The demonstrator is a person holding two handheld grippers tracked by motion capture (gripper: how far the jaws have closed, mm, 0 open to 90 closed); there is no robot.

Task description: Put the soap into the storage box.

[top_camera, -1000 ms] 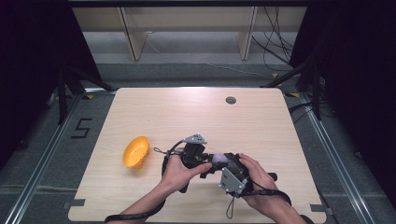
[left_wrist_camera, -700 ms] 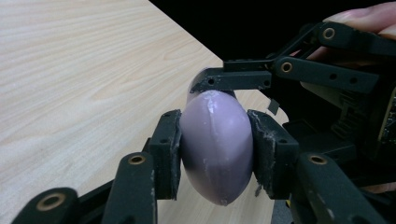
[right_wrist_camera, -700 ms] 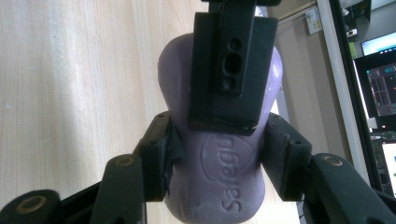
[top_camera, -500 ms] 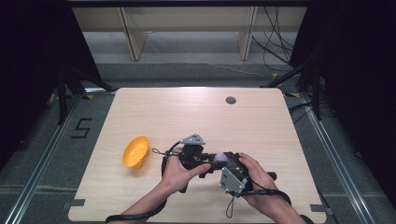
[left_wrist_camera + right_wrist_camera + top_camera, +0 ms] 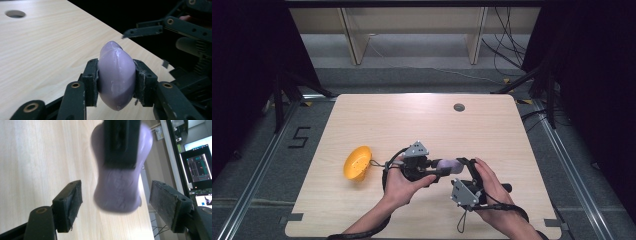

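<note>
where readable, floor marking [image 5: 300, 136] says "5".

Lab or recording studio setup, not a home. Pale wooden table [image 5: 422, 125] with a round cable hole [image 5: 459, 107] stands on grey floor between metal rails [image 5: 257, 170]. A "5" [image 5: 300, 137] is marked on the floor at the left. Black curtains [image 5: 242, 65] close off both sides. Loose cables [image 5: 507, 50] trail across the floor behind. Bare light-wood shelving [image 5: 412, 30] at the back. Computer monitors [image 5: 197, 167] with lit screens show beyond the table edge in the right gripper view.
</note>
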